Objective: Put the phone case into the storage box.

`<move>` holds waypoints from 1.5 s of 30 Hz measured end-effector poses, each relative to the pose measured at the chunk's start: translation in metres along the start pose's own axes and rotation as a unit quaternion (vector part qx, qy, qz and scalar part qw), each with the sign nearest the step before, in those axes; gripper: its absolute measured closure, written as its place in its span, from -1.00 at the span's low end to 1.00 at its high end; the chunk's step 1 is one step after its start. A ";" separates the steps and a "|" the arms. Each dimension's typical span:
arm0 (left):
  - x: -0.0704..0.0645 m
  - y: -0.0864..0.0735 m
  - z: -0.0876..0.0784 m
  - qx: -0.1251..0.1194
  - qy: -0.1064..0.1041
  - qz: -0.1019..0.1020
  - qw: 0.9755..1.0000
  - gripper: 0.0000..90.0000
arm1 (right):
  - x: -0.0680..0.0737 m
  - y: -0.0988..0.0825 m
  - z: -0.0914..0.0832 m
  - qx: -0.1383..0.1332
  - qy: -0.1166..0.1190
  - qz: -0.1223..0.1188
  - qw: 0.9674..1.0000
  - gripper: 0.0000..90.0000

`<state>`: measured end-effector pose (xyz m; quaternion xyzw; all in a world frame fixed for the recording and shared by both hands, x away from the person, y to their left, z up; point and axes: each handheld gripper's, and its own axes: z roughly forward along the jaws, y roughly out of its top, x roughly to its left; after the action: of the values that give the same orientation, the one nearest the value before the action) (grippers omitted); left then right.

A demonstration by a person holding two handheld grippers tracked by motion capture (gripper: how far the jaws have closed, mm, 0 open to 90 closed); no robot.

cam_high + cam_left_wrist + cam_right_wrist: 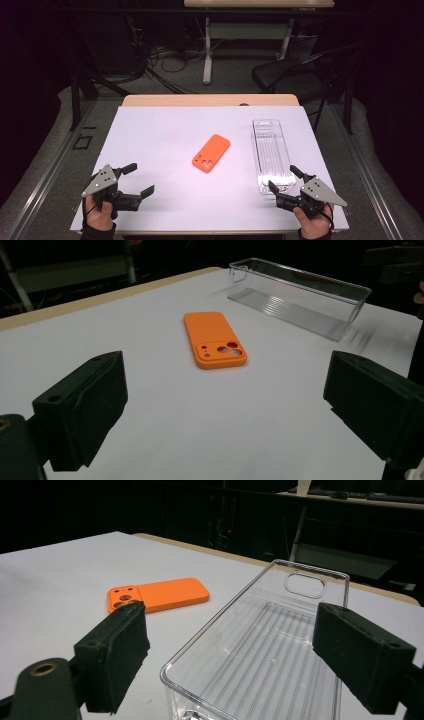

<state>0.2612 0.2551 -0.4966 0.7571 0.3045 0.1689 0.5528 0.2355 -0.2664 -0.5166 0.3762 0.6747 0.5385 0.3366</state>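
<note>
Orange phone case point(211, 153) lies flat mid-table, camera cutouts up, well apart from both grippers. Left gripper point(139, 180) at near left corner, jaws wide apart, empty. Right gripper point(285, 180) jaws spread, nothing held, at near end of clear plastic tray point(270, 150)

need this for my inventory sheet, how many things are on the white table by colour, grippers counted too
orange: 1, the phone case
clear: 1, the long plastic tray
black: 2, the left gripper and the right gripper, both with jaws open and nothing between them
total: 4
</note>
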 end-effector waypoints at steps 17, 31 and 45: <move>0.002 0.021 0.014 0.034 -0.007 -0.026 0.999 -0.91 | 0.001 -0.001 0.003 0.004 0.000 0.002 1.000 -0.69; 0.004 0.055 0.051 0.110 -0.020 -0.047 0.993 -0.91 | 0.001 -0.001 0.005 0.008 0.004 0.006 1.000 -0.69; 0.001 0.079 0.090 0.188 -0.014 -0.048 0.981 -0.98 | 0.000 -0.003 0.007 0.013 0.005 0.008 1.000 -0.69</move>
<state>0.3371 0.1736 -0.4526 0.8340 0.3594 0.0715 0.4126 0.2412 -0.2632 -0.5210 0.3833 0.6806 0.5340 0.3236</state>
